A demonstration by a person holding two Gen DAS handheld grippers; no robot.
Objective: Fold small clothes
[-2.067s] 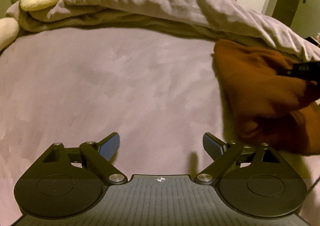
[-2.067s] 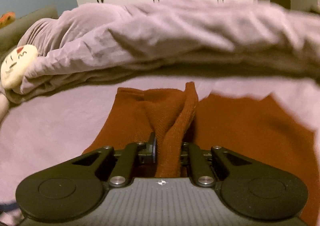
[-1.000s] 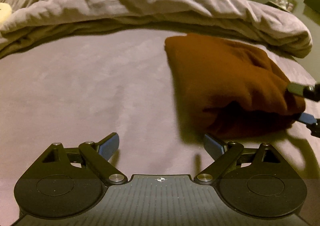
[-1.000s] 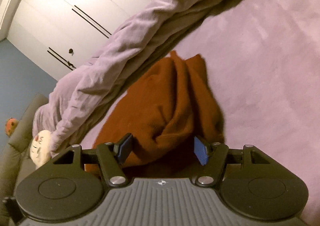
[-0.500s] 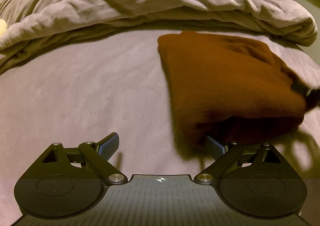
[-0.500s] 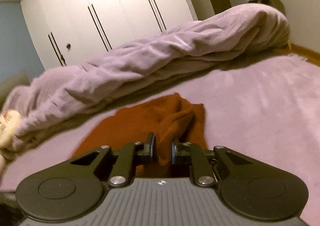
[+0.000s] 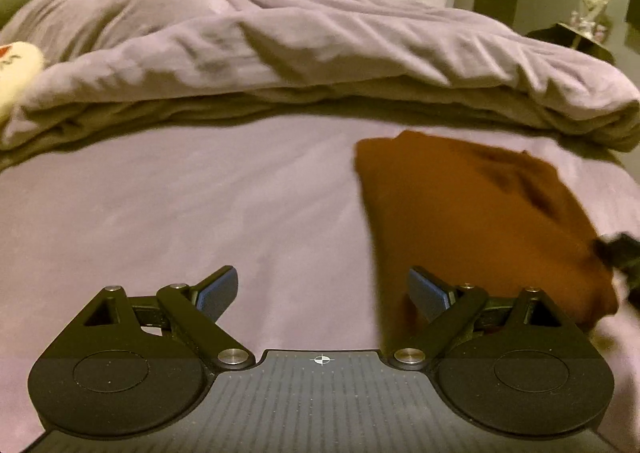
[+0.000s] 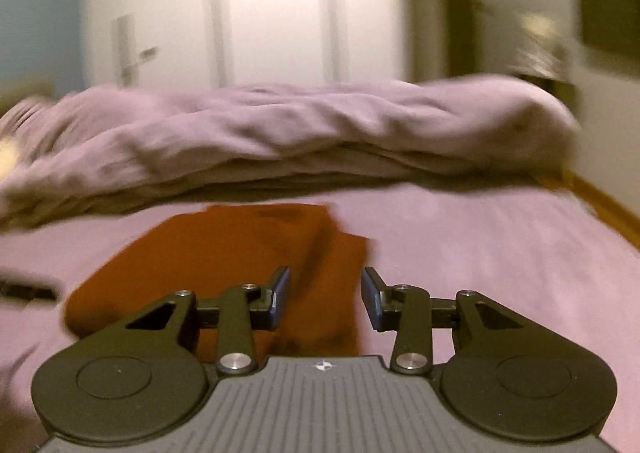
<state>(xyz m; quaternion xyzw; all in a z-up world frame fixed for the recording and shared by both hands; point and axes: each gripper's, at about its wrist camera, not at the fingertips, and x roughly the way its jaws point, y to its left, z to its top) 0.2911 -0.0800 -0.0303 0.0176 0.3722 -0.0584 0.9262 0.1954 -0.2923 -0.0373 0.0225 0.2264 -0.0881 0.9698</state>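
Far left, left wrist view: cream plush toy (image 7: 16, 69) at frame edge, tucked against bunched lilac duvet (image 7: 320, 53) across back of bed. Bare lilac sheet (image 7: 160, 213) ahead of left gripper (image 7: 323, 289), jaws spread wide, nothing between them, blue pads visible. Rust-brown garment (image 7: 472, 221) off to right of that gripper's centreline, lying flat on sheet in a folded slab, near edge overlapping right finger (image 7: 428, 289) in frame; contact there not clear. Long axis running from near the gripper away toward duvet, slightly angled right. Dark blurred shape at far right edge of garment, probably right gripper's tip, too smeared to confirm.

Right wrist view, heavily motion-blurred: same garment (image 8: 224, 261) ahead and left of right gripper (image 8: 325, 295), jaws parted, not pinching anything. A raised ridge or fold of cloth running up between the two fingers, cloth below the gap but no grip on it. Garment's right edge roughly under the gap; bulk of cloth to its left. Bare sheet to right, wooden floor strip (image 8: 600, 205) beyond.

Judgement: right gripper nearer, practically over garment's near-right corner; left gripper beside near-left corner, needing a shift rightward to reach cloth. Next fold likely across the long axis, near edge carried toward duvet; both near corners within reach. Fold looks partly done, top layer lumpy.
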